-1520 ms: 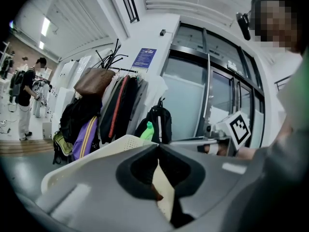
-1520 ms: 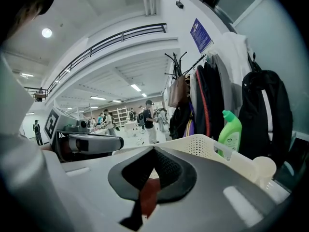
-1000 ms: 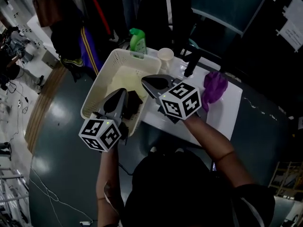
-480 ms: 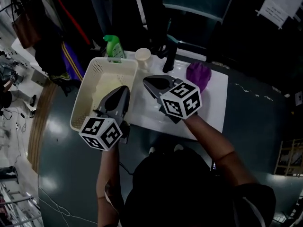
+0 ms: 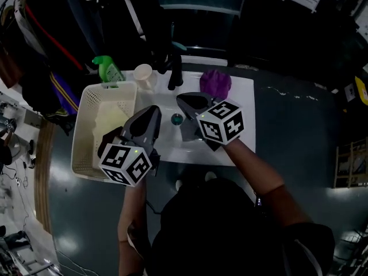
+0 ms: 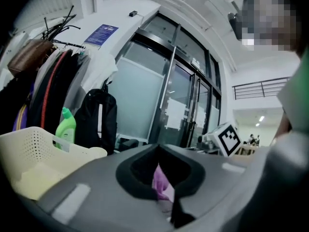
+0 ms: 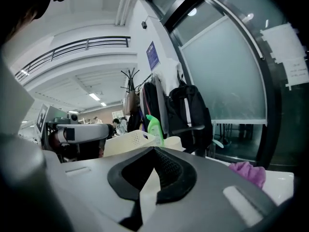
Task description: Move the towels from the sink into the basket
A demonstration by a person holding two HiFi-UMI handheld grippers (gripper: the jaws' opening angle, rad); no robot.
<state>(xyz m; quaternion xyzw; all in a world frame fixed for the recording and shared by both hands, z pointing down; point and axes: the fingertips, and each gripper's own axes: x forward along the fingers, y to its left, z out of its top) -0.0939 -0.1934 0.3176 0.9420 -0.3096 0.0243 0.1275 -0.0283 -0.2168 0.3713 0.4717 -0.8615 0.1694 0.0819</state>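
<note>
My left gripper has its jaws pressed together with nothing gripped. My right gripper is the same, tips meeting and empty. Through the window behind my left tips I see a sliver of the purple crumpled cloth towel. It lies beyond them, not between them.

Seen from the head camera, that towel sits ahead of both pairs of jaws and to the right of my right tips. It rests at the far edge of the white sink, just right of the black tap. I cannot tell whether it lies in the bowl or on the rim. The round dark drain lies between my two grippers.

The cream perforated plastic basket stands left of my left jaws, touching the sink's side. A pale yellowish cloth already lies in it. Beyond the basket stand a green plastic bottle and a pale cup.

I judge this to be the reach for the next towel, with nothing carried. The next move calls for going forward and rightward to the purple towel. One pair of jaws must spread wide before closing on a fold.

Both grippers point almost level, noses dipped a little, side by side. My forearms stretch forward over the sink's near edge, the left gripper by the basket's near corner and the right gripper over the basin.
</note>
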